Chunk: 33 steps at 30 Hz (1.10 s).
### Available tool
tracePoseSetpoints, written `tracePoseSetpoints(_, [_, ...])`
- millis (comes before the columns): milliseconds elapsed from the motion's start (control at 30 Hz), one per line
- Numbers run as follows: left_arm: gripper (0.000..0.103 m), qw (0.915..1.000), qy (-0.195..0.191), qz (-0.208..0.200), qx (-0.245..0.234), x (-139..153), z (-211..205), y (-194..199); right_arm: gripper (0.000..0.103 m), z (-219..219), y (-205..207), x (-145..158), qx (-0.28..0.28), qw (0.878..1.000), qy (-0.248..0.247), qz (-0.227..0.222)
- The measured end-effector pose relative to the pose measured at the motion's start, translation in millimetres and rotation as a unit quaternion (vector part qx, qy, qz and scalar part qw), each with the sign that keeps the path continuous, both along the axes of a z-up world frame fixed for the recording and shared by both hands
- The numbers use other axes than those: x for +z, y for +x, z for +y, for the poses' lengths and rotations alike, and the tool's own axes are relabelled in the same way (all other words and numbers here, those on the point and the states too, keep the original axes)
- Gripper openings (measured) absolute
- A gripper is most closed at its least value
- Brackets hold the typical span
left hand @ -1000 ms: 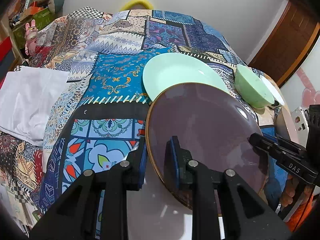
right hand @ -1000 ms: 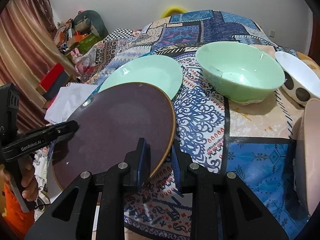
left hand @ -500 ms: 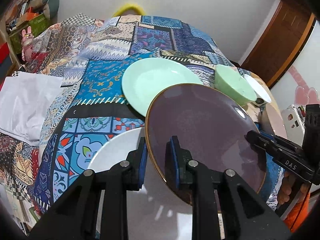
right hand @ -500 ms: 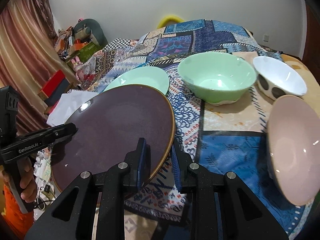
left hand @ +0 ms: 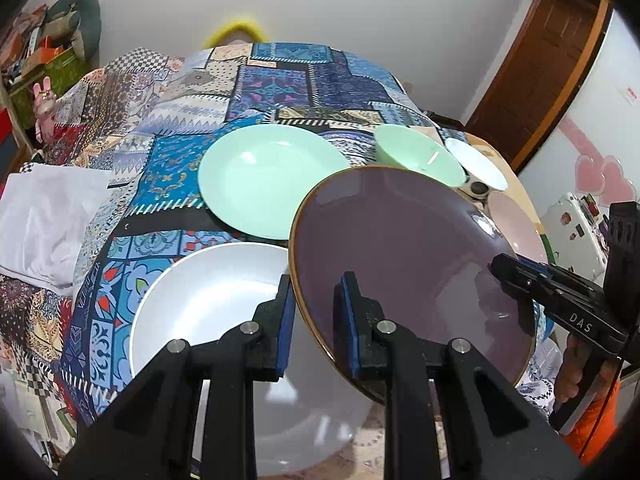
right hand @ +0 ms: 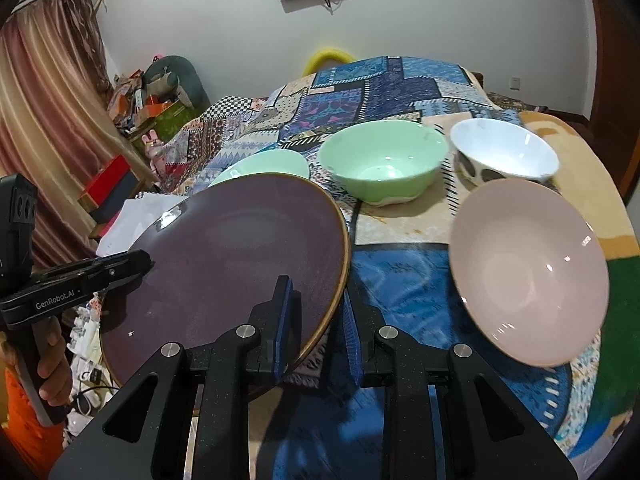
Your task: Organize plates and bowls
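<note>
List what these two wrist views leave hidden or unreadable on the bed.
- White plate: near edge hidden behind the left gripper, left wrist view; absent from the right wrist view.
- Mint plate: mostly hidden behind the held purple plate, right wrist view.
- Pink bowl: largely covered by the purple plate, left wrist view.
- Spotted bowl: outside pattern barely visible there.

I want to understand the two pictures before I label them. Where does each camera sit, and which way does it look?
Left wrist: sits on the left gripper, looks down over its fingers at the purple plate, white plate and green plate; the right gripper and a hand show at the right.
Right wrist: sits on the right gripper, looks down at the purple plate, green bowl and pink bowl; the left gripper shows at the left.
Shared: the purple plate, held by both grippers at opposite rims.
</note>
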<state>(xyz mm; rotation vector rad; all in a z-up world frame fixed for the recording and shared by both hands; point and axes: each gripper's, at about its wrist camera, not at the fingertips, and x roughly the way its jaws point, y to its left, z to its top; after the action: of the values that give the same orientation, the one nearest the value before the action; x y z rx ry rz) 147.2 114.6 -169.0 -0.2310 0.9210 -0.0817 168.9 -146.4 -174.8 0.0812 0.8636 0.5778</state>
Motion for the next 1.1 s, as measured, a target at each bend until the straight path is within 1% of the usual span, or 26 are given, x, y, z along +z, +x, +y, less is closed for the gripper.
tracePoseSetpoints(167, [0.022, 1.0000, 0.005, 0.003, -0.007, 2, -17, -4, 0.022, -14, -4, -3, -0.008, 1.000, 0.000, 0.001])
tracePoseSetpoints(367, [0.022, 0.9997, 0.007, 0.016, -0.014, -5, -35, -5, 0.022, -34, -9, -12, -0.016, 1.000, -0.001, 0.009])
tracePoseSetpoints(600, [0.022, 0.9992, 0.012, 0.029, -0.024, -17, -55, -4, 0.022, -49, -11, -23, -0.025, 0.999, -0.006, 0.021])
tracePoseSetpoints(833, [0.022, 0.9982, 0.011, 0.048, -0.035, -35, -73, 3, 0.022, -62, -10, -37, -0.036, 0.999, -0.013, 0.039])
tracePoseSetpoints(1100, [0.023, 0.9968, 0.018, 0.066, -0.042, -50, -86, 11, 0.022, -63, -6, -49, -0.041, 0.997, -0.019, 0.057])
